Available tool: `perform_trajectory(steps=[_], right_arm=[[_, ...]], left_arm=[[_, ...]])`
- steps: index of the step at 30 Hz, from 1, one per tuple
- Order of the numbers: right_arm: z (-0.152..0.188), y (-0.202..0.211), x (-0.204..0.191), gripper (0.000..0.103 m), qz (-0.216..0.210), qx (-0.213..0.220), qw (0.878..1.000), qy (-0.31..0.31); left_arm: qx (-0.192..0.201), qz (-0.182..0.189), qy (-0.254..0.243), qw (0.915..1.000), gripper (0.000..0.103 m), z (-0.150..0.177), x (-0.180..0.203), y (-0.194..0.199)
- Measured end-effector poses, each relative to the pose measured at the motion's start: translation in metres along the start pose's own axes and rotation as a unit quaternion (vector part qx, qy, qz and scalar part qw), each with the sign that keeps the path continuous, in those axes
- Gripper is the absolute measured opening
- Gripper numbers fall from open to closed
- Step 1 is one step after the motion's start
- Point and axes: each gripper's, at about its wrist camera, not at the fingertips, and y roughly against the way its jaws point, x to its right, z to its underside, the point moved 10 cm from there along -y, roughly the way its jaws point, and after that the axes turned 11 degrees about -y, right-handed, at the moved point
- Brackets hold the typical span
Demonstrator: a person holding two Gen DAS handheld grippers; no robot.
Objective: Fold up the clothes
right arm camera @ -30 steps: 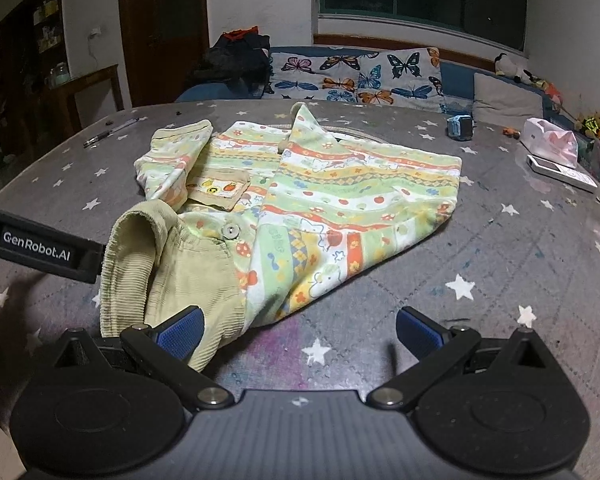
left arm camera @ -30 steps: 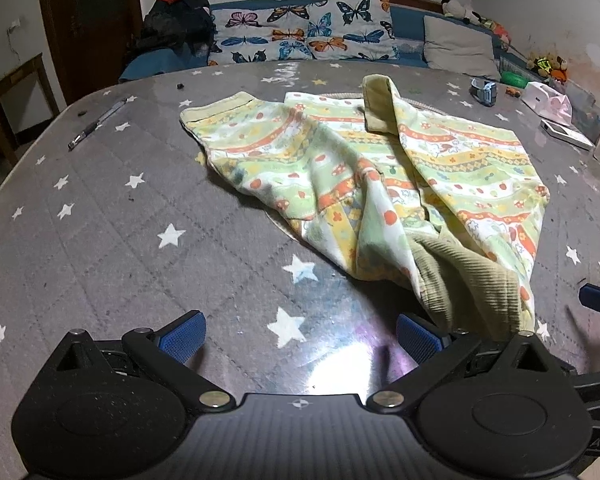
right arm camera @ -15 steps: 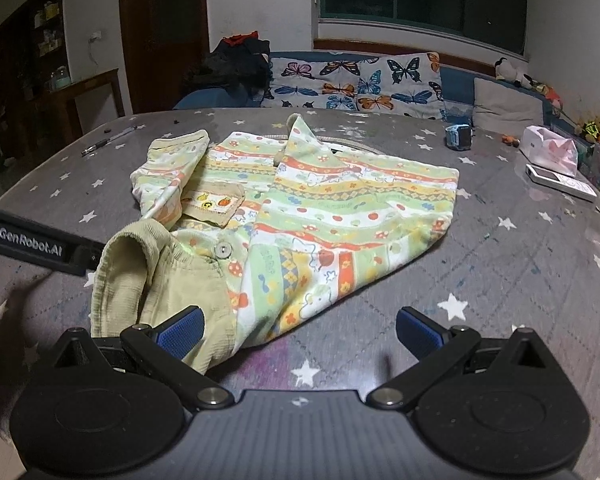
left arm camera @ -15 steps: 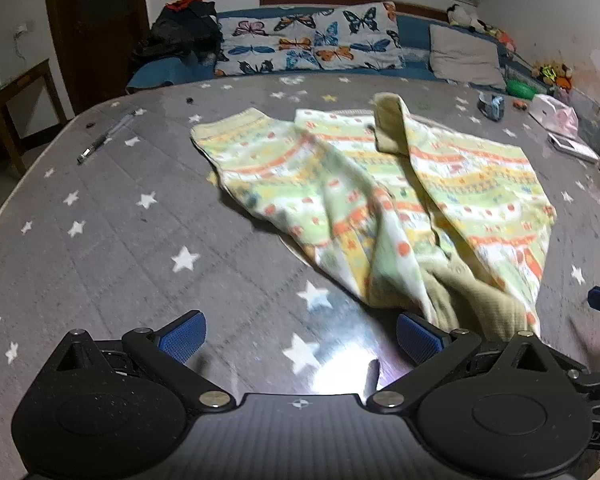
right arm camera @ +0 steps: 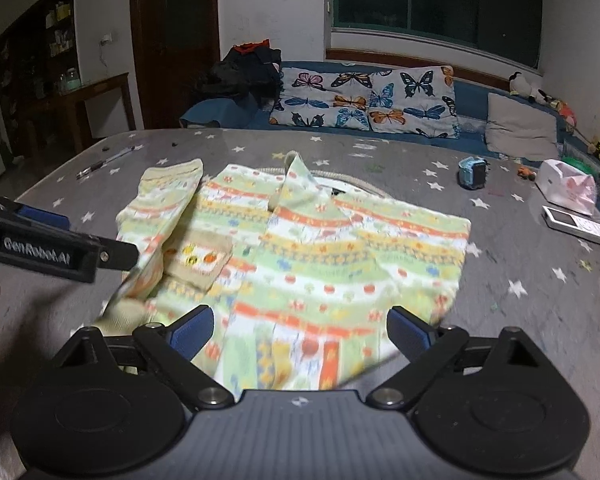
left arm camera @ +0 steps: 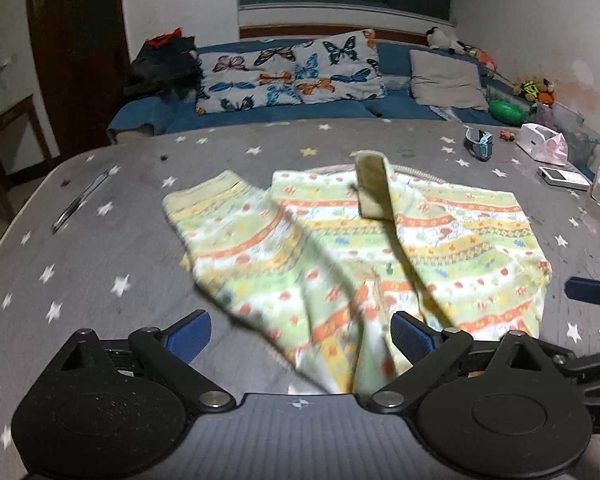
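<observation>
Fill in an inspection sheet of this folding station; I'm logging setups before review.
Surface: grey star-print table.
Job's things: patterned shirt, crumpled, unfolded.
Clutter: pen, blue watch, white handset, tissue pack.
Grippers: left gripper and right gripper open, jaws just closing slightly, shirt edge between the pads, ungripped.
Cables: nothing seen.
Surroundings: blue sofa, butterfly pillows, dark window.

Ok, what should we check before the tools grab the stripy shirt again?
1. Left tool open, nothing pinched: ok; its jaws have just been closing a little.
2. Right tool open, nothing pinched: ok; also just closing a little.
3. Stripy shirt lying flat: not ok, rumpled, collar flap sticking up.
4. Shirt edge between right tool's pads: ok.
5. Blue watch clear of the shirt: ok.
6. Sleeves tucked: cannot tell.
</observation>
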Motion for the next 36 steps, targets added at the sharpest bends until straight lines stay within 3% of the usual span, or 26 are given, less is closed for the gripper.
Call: perform_trajectory(steps=[7, 15, 21, 23, 25, 32, 35, 36], right_arm=[[-0.037, -0.038, -0.001, 0.085, -0.006, -0.004, 1.0, 0.013], [-0.079, -0.098, -0.01, 0.078, -0.015, -0.004, 1.0, 0.024], [-0.098, -0.144, -0.016, 0.07, -0.017, -0.013, 0.999, 0.024], [-0.1, -0.159, -0.016, 0.06, -0.018, -0.021, 0.999, 0.019], [-0.101, -0.172, -0.015, 0.056, -0.012, -0.028, 0.999, 0.02], [-0.1, -0.177, 0.004, 0.011, -0.005, -0.039, 0.999, -0.012], [-0.103, -0.165, 0.016, 0.005, -0.002, -0.03, 0.999, -0.032], [-0.105, -0.158, 0.021, 0.005, -0.002, -0.025, 0.999, -0.037]], left_arm=[[-0.013, 0.006, 0.0, 0.9999, 0.087, -0.02, -0.001, -0.038], [-0.043, 0.013, 0.011, 0.9989, 0.072, -0.011, -0.009, -0.067], [-0.04, 0.019, 0.021, 0.9988, 0.071, -0.013, -0.015, -0.067], [-0.037, 0.018, 0.028, 0.9988, 0.073, -0.017, -0.019, -0.068], [-0.034, 0.015, 0.029, 0.9989, 0.074, -0.023, -0.021, -0.069], [-0.035, -0.004, 0.017, 0.9992, 0.075, -0.036, -0.026, -0.086], [-0.043, -0.011, 0.01, 0.999, 0.062, -0.035, -0.027, -0.095], [-0.045, -0.011, 0.011, 0.9988, 0.053, -0.033, -0.028, -0.096]])
